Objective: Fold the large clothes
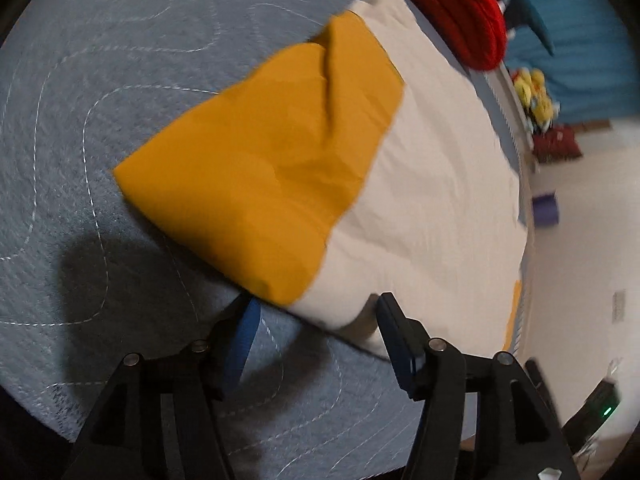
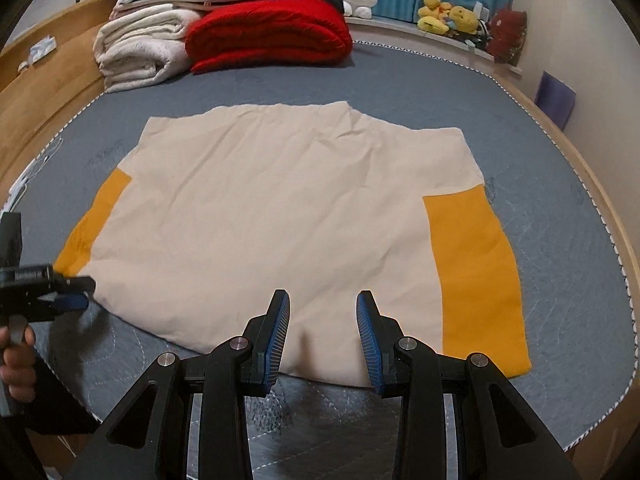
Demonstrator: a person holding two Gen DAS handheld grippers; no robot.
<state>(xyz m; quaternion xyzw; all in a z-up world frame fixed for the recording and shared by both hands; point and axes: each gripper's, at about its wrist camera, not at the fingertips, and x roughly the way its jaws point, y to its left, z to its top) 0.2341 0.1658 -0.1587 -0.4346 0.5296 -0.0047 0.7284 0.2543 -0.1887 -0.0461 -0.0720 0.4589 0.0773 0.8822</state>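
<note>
Left tongs [image 1: 316, 320] are spread, pinching nothing, at the near corner of the cream and yellow cloth [image 1: 420, 184] on the bed [image 1: 120, 80]. Right tongs [image 2: 323, 326] are spread too, empty, over its near edge. It lies flat with 2 sleeves tucked in; more folds are left.

Left wrist view: camera rides behind left gripper [image 1: 316, 312], tilted steeply down, close above garment [image 1: 420, 184] at its orange-sleeved side edge; frame rolled, red blanket [image 1: 460, 12] beyond garment at top.

Right wrist view: camera rides behind right gripper [image 2: 323, 300], angled down, at garment [image 2: 280, 208] near hem, facing along garment toward red blanket [image 2: 268, 36] beyond far edge.

Shared: garment, grey mattress [image 2: 440, 80], red blanket, yellow plush toys [image 2: 448, 16] beyond garment. Left gripper [image 2: 76, 292] shows in right wrist view at garment's left side edge.
</note>
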